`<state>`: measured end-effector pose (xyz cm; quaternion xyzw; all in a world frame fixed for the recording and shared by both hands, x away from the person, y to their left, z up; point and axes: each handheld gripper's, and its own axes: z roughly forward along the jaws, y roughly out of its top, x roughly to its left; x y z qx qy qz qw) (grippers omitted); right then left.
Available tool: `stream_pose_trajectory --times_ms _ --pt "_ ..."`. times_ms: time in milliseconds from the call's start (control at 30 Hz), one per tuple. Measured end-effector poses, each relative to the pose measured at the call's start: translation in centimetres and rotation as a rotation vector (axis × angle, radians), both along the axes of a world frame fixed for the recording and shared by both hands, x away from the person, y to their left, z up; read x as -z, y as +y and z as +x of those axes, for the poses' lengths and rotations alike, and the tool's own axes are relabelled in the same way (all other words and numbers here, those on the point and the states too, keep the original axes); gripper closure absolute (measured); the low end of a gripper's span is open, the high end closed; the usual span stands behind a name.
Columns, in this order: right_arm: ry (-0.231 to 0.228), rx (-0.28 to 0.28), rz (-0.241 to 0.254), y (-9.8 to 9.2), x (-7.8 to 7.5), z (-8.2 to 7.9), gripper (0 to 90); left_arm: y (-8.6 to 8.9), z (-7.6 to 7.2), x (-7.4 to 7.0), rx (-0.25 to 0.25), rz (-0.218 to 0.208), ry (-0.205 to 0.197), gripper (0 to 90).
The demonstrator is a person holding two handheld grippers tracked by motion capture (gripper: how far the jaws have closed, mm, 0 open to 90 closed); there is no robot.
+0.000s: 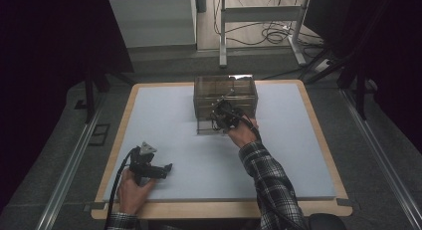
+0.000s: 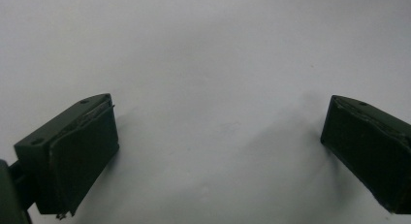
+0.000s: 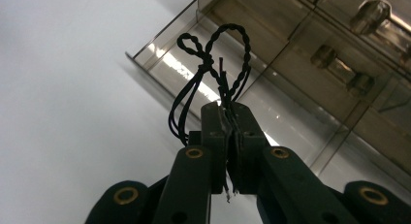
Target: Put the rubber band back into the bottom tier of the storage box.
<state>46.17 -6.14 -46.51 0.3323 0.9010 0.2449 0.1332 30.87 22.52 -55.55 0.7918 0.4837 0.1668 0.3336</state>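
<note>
Right hand-held gripper clenched on black twisted cord beside clear drawer box; left hand-held gripper released.

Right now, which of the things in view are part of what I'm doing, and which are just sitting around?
In the job:
- right gripper, jaws shut on the black twisted cord
- clear drawer box, bottom drawer pulled out

Just about:
- left gripper, open over the bare white mat
- cables on the floor beyond the table
- metal stand
</note>
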Motion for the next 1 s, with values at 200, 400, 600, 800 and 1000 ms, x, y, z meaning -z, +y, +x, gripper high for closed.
stream_pose_trajectory --times_ms 200,400,600,800,1000 --pt "-0.014 0.017 0.022 0.9 0.6 0.7 85.1 0.0 0.0 0.0 0.0 0.0 0.0 0.0" --pt "-0.033 0.027 0.017 1.6 1.2 1.2 85.1 0.0 0.0 0.0 0.001 -0.001 0.0 0.0" --pt "-0.041 0.038 0.02 2.1 2.5 1.8 85.1 0.0 0.0 0.0 0.0 -0.001 0.0 0.0" --pt "-0.025 0.036 0.013 2.3 3.4 2.2 84.9 0.0 0.0 0.0 0.0 0.0 0.0 0.0" --pt "-0.013 0.029 0.016 2.5 3.7 2.2 79.6 0.0 0.0 0.0 0.0 0.0 0.0 0.0"
